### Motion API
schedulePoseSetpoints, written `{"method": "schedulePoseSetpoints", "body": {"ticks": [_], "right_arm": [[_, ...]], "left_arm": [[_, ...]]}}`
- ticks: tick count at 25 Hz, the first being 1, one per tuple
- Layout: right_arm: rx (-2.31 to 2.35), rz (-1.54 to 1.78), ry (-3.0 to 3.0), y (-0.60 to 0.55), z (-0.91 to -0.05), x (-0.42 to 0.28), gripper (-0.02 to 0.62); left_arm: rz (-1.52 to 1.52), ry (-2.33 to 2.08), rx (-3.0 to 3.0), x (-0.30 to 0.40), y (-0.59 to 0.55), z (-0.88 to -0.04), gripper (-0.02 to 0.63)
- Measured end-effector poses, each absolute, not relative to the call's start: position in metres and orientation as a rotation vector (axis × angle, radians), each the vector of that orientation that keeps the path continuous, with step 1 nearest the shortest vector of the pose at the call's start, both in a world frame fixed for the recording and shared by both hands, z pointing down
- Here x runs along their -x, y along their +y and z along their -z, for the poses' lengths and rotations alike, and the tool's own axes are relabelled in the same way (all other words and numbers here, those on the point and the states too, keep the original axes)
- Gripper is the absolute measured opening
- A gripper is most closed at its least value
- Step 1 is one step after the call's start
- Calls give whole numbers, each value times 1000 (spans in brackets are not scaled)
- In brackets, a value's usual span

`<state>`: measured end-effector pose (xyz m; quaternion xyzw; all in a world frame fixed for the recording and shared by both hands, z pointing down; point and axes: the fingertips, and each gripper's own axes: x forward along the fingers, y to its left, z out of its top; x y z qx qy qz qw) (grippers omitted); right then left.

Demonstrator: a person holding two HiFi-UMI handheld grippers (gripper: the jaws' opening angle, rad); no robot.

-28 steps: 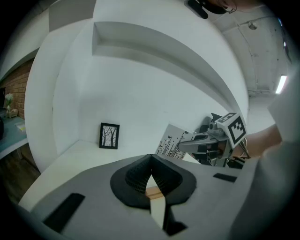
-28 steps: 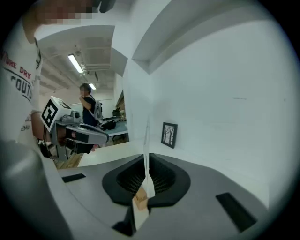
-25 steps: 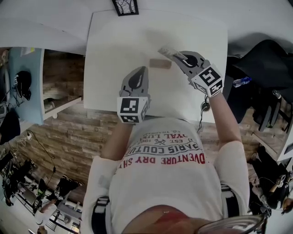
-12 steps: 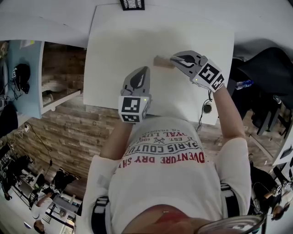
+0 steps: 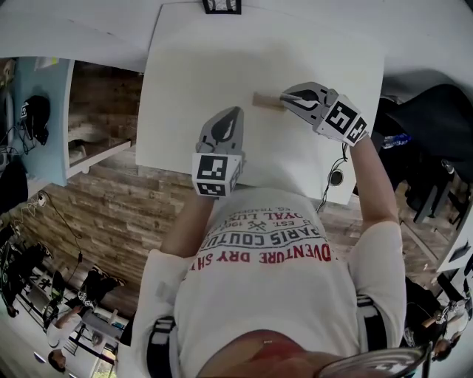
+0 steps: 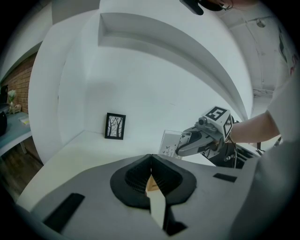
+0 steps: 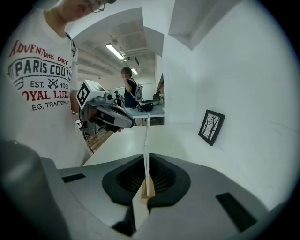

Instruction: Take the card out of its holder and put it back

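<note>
A clear printed card (image 6: 171,143) stands upright with my right gripper (image 5: 284,96) shut on it. In the right gripper view the card (image 7: 146,140) shows edge-on between the pads, and its lower edge runs down to the wooden holder (image 7: 148,190). The holder (image 5: 264,100) lies on the white table (image 5: 192,66) right at the right gripper's tips. Whether the card sits in the slot is hidden. My left gripper (image 5: 230,112) hovers a short way left of the holder, jaws closed together (image 6: 151,157) with nothing seen between them.
A small black picture frame (image 5: 222,6) stands at the table's far edge against the wall. A black bag and chair (image 5: 429,111) are off the table's right side. A cable (image 5: 329,177) hangs near the table's near right corner. A person (image 7: 127,89) stands far behind.
My right gripper has come down and rolled upright, bringing the card from a tilt above the holder down onto it. The left gripper has barely moved.
</note>
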<state>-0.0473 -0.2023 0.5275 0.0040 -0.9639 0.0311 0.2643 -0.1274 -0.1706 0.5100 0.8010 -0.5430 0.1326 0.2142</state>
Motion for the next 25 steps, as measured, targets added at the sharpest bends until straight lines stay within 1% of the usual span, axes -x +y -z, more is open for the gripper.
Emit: {"method": "schedulePoseSetpoints", "body": {"ticks": [25], "right_arm": [[3, -250, -2589, -204, -582, 44, 34]], "left_arm": [[-442, -1502, -2188, 132, -168, -530, 25]]}}
